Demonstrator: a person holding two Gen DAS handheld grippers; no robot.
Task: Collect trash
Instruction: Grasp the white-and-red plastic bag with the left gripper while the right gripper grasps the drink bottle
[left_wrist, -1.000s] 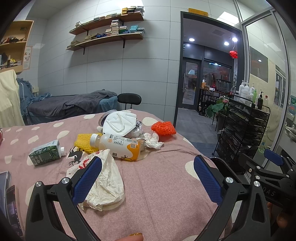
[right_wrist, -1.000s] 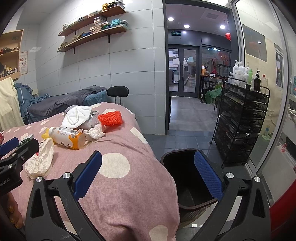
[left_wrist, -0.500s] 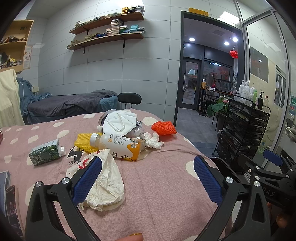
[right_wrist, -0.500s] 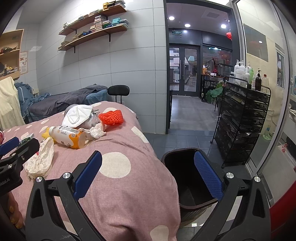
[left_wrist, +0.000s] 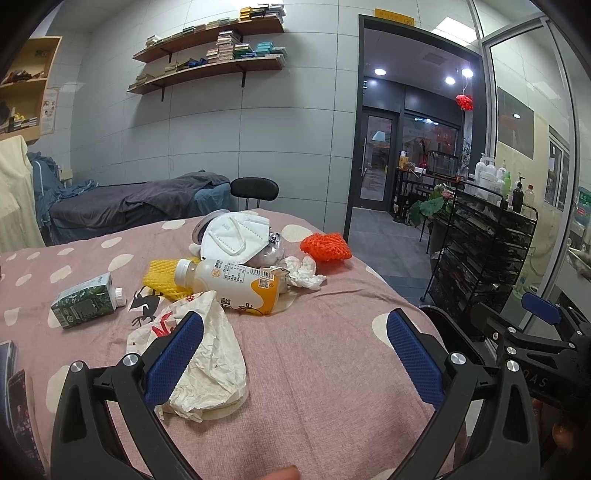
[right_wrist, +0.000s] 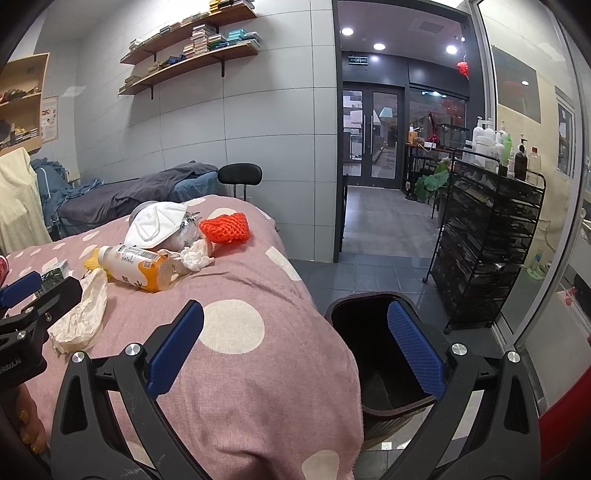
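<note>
Trash lies on a pink dotted bedspread: a crumpled white bag, a juice bottle on its side, a green carton, yellow foam net, a white mask, a tissue wad and orange foam net. My left gripper is open and empty, its left finger over the bag. My right gripper is open and empty, between the bed edge and a dark bin on the floor.
A black wire rack with bottles stands right of the bin. A black chair and a second bed are behind. Phones lie at the bed's left edge. A doorway opens ahead.
Both grippers have barely moved; the right one shifted slightly. Both stay open and nothing was picked up.
</note>
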